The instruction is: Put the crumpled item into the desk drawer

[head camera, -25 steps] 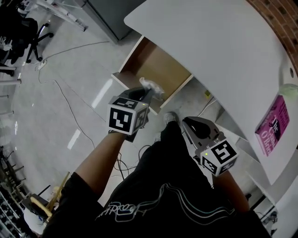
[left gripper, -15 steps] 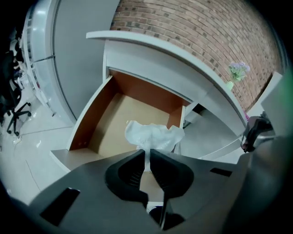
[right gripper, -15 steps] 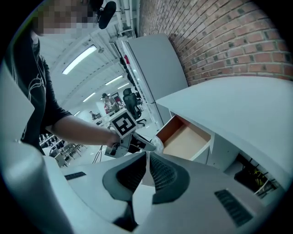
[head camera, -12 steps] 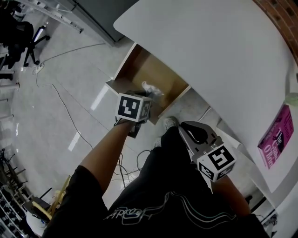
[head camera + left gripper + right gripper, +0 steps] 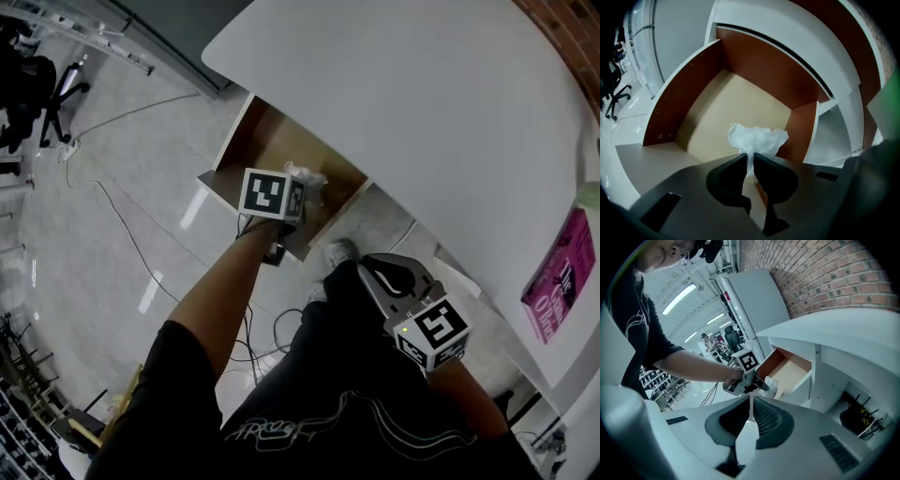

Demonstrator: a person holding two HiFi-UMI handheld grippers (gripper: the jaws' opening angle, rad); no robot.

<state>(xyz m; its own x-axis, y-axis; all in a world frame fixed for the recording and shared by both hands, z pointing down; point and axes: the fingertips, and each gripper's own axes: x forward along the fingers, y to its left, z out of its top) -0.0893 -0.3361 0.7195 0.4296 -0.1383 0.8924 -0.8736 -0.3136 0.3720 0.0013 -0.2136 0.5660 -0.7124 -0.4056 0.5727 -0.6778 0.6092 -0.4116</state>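
My left gripper (image 5: 749, 161) is shut on the neck of a crumpled white plastic item (image 5: 757, 139), which fans out above the jaws. It hangs over the open desk drawer (image 5: 736, 110), a tan-floored box with brown side walls. In the head view the left gripper (image 5: 292, 192) sits over the drawer's (image 5: 258, 141) front edge with the white item (image 5: 307, 178) poking out beyond its marker cube. My right gripper (image 5: 750, 404) is shut with nothing in it, held back near my hip (image 5: 389, 281). From the right gripper view I see the left gripper (image 5: 761, 384) with the white item (image 5: 770, 386) at the drawer (image 5: 790, 371).
The white desk top (image 5: 422, 122) spreads above the drawer, with a pink book (image 5: 555, 281) at its right end. Cables (image 5: 141, 220) trail over the glossy floor, and a black office chair (image 5: 37, 75) stands at far left. A brick wall (image 5: 825, 273) rises behind the desk.
My left gripper has carried the crumpled item forward, from in front of the drawer to over its front edge. The right gripper has stayed near my hip.
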